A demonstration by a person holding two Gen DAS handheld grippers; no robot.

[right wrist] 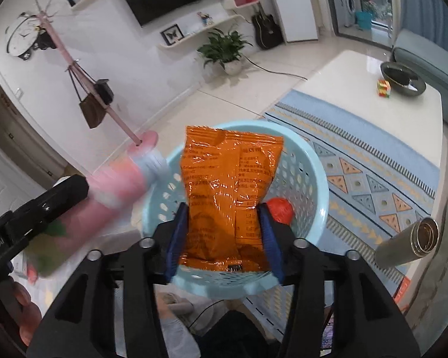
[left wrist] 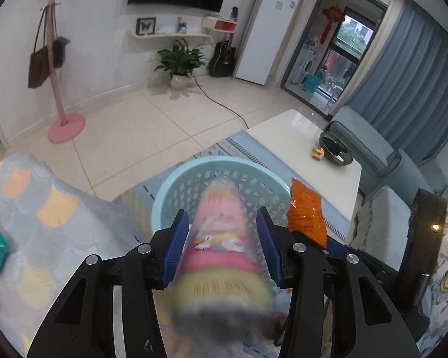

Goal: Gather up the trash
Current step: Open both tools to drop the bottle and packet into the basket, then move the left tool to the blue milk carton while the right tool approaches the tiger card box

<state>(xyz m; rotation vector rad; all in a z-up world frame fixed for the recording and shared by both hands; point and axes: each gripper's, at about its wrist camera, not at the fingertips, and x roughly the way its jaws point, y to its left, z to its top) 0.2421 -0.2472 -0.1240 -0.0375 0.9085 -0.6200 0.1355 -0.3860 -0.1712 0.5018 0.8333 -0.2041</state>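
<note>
Two pieces of trash are in our grippers at this moment, and both hang over the same light blue basket (right wrist: 310, 179), which stands on the patterned rug (right wrist: 373, 161) beside the white coffee table (left wrist: 298, 137). Starting on the left, our left gripper (left wrist: 222, 247) has its jaws at a middle width around a pink and yellow tube-shaped package (left wrist: 221, 238); the blue pads (left wrist: 176, 247) seem to have a small gap to it, and the package is blurred, so we cannot tell if it is held or already falling. It points down into the mouth of the basket, which we judge is the reason for bringing it there. Further right, our right gripper (right wrist: 224, 238) is closed on the lower part of an orange snack bag (right wrist: 227, 179), which stands upright above the basket opening. We hold it directly over the opening so that it drops inside when the jaws open. Something red (right wrist: 280, 208) already lies in the basket. On the right edge a metal flask (right wrist: 409, 244) lies near the rug.
</note>
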